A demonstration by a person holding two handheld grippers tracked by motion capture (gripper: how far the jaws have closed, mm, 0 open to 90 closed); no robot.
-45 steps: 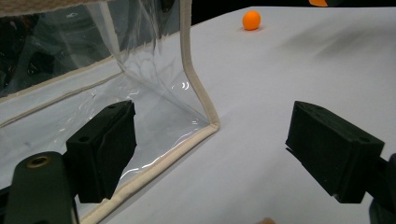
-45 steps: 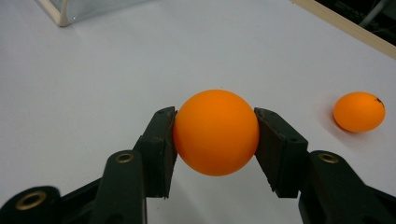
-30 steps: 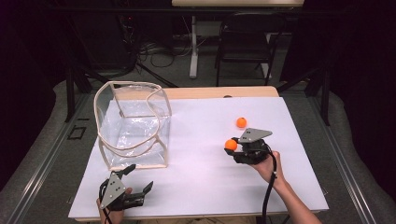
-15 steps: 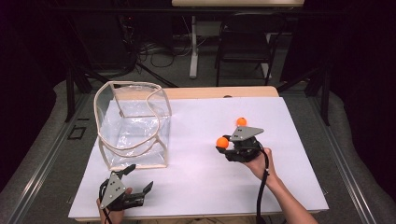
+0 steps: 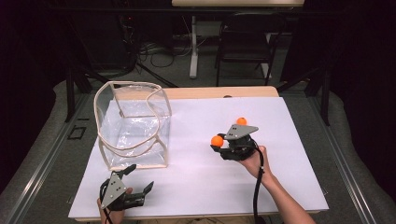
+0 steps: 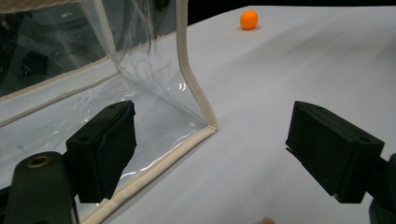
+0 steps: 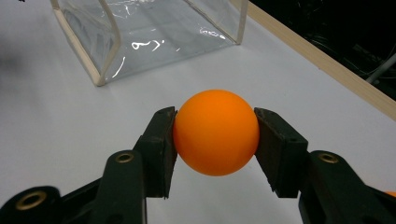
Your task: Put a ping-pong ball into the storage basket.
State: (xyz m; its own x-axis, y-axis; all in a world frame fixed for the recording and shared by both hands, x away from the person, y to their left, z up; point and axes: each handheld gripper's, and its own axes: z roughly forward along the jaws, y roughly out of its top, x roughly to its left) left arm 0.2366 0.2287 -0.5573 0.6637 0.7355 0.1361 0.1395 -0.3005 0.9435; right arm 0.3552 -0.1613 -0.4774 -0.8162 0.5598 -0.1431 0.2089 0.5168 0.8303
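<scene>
- While the right tongs pinch an orange ball at its widest part, the ball rides clear above the white desk, right of the clear bag.
- The bag stands open-topped on the desk's left half — a soft thing with cream piping, its rim sagging a little.
- The left tongs sit spread and empty just beside the bag's near corner.
- A second orange ball lies on the desk beyond the right hand.
- To do this well, I'd carry the held ball level and high enough to pass the rim, then let go only once it hangs over the opening.
- The grip looks centred — no need to squeeze harder.
- The left tongs could steady the floppy wall if it leans.
</scene>
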